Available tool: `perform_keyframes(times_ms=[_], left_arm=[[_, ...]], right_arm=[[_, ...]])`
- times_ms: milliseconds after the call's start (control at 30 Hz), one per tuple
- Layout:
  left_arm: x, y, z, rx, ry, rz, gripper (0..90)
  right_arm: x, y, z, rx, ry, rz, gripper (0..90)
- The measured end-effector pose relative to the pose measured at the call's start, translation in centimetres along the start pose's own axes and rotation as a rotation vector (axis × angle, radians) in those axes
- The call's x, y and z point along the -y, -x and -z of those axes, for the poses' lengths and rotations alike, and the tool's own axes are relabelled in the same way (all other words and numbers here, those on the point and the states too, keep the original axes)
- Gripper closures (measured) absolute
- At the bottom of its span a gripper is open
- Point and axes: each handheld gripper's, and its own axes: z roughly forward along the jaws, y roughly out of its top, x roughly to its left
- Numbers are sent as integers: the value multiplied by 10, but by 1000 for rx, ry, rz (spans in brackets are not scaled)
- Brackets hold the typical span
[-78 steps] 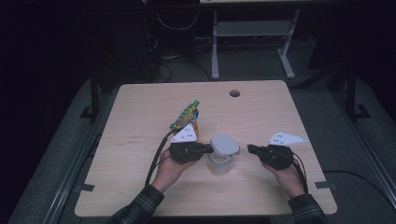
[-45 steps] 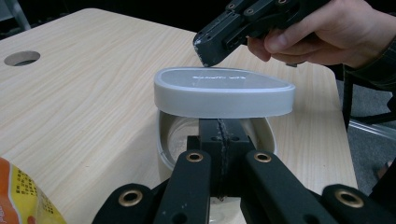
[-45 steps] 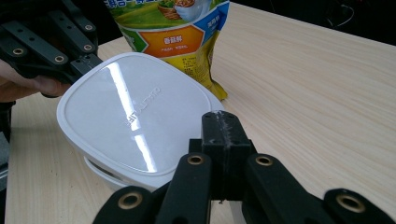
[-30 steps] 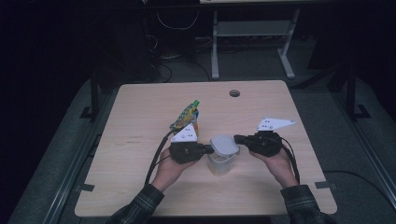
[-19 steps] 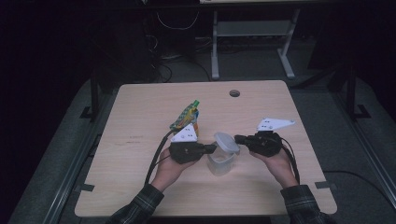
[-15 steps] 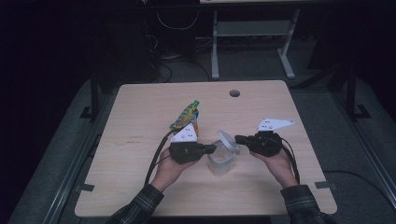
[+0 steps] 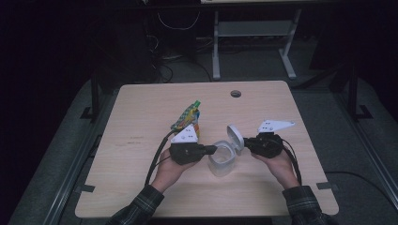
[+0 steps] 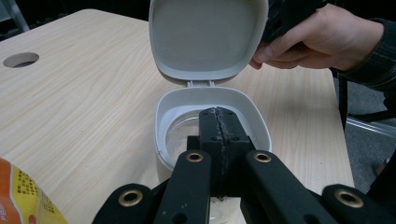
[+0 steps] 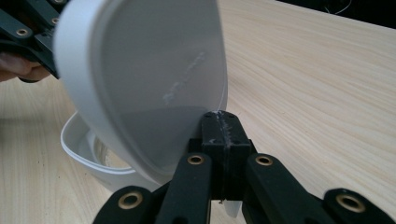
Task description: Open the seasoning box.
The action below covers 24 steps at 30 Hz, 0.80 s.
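The white tub (image 7: 221, 159) stands near the front middle of the surface (image 7: 141, 117), between the person's two hands. The left hand-held gripper (image 7: 212, 149) has its jaws pressed together on the near rim of the tub, as the left gripper view shows; that grip looks meant to pin the tub down so it cannot slide or tip while the top is worked. The right hand-held gripper (image 7: 245, 143) is clamped on the edge of the hinged lid (image 7: 234, 137), with its jaws closed over the lid's rim in the right gripper view. The lid stands nearly upright on its hinge at the far side of the tub, swung away from the opening, so the opening step seems almost done. The inside of the tub (image 8: 187, 135) looks bare apart from a clear sheen at the bottom; I cannot tell whether anything lies there.

A bright snack packet (image 7: 187, 118) lies just behind the left hand, apart from the tub, perhaps waiting to go in.

The surface is pale wood grain with a round cable hole (image 7: 235, 93) near its far edge. Around it the room is dark, with grey floor, loose cables and the legs of a pale frame (image 7: 253, 33) beyond.
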Motion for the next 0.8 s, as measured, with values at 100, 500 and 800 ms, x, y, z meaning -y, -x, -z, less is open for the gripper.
perform_keyframes(times_ms=[100, 500, 800], left_arm=[[0, 0, 1, -1, 0, 0, 900], [3, 0, 7, 0, -6, 15, 900], [6, 1, 18, -6, -3, 26, 900]], right_arm=[[1, 1, 1, 5, -10, -2, 900], [9, 8, 9, 47, 5, -21, 900], [17, 9, 17, 67, 1, -32, 900]])
